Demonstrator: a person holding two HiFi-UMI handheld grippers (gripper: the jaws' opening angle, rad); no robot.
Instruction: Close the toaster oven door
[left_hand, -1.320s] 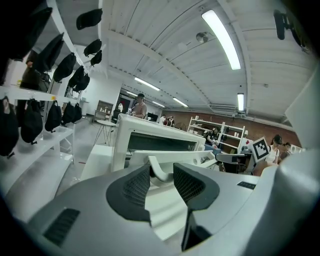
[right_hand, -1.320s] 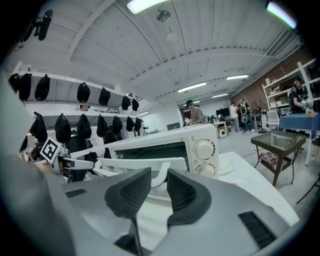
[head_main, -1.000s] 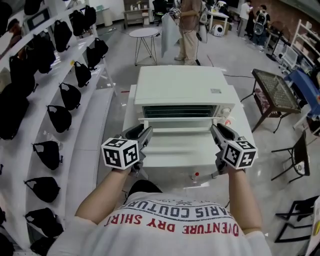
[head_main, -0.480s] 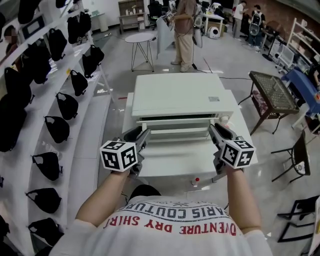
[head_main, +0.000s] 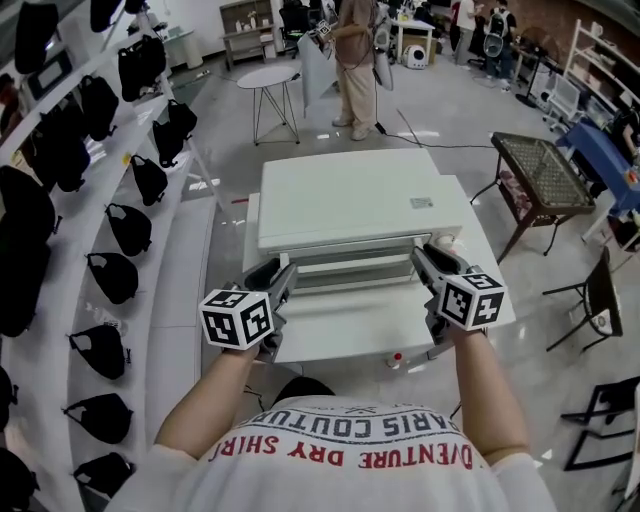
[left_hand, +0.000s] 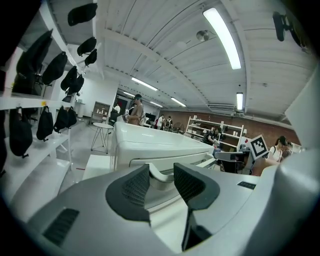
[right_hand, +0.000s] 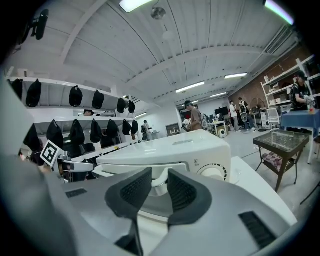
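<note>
A white toaster oven (head_main: 350, 195) stands on a white table (head_main: 340, 335). Its door (head_main: 352, 275) is tilted up close to the oven front, with a narrow gap at the top. My left gripper (head_main: 283, 272) is at the left end of the door handle (head_main: 350, 262) and my right gripper (head_main: 425, 255) is at the right end. In the left gripper view the white handle (left_hand: 159, 176) sits between the pads of the left gripper (left_hand: 161, 175), touching both. The right gripper (right_hand: 159, 185) likewise clasps the handle (right_hand: 158, 181), beside the oven's dial (right_hand: 212, 172).
Shelves with black bags (head_main: 110, 225) run along the left. A small red-capped item (head_main: 397, 357) lies at the table's front edge. Behind the oven stand a round table (head_main: 264, 75) and a person (head_main: 355, 60). A mesh-top table (head_main: 545, 165) and a black chair (head_main: 600, 300) are at the right.
The door has swung up from lying flat to nearly upright. Both grippers moved up and toward the oven with the handle.
</note>
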